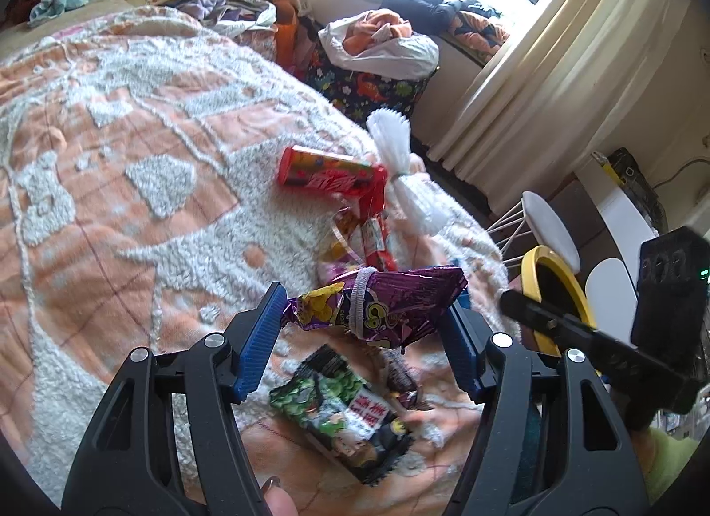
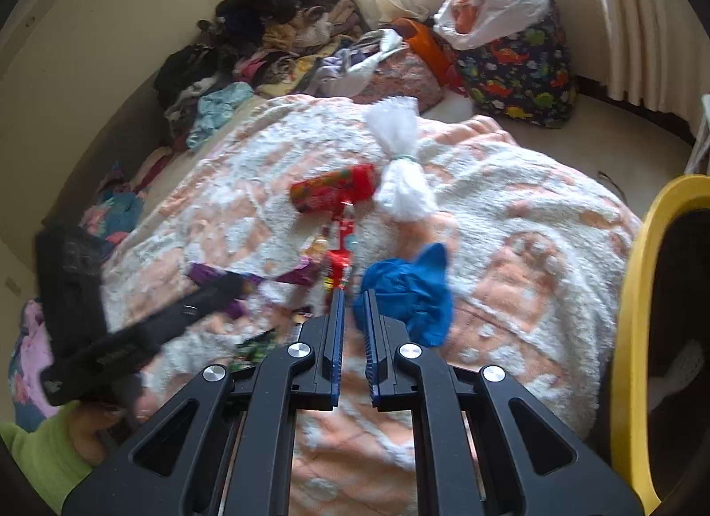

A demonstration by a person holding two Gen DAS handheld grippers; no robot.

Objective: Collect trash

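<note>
Left gripper point(image 1: 364, 320) spread around purple wrapper point(image 1: 381, 307) for pickup; right gripper point(image 2: 353, 316) nearly closed, empty, beside bin point(image 2: 630, 294)

Right tongs point(image 2: 353, 298) nearly closed, gap empty, beside blue crumpled bag point(image 2: 406, 294) on bedspread point(image 2: 532, 249).

The left black two-finger gripper with blue ribbed pads point(image 1: 366, 329) has its jaws spread wide, angled down and forward. The right black two-finger gripper with blue ribbed pads point(image 2: 353, 307) has its jaws drawn close, leaving a narrow slit, with blue crumpled material at the right pad; whether it is pinched cannot be told. A thumb tip point(image 1: 277, 500) shows below the left gripper
</note>
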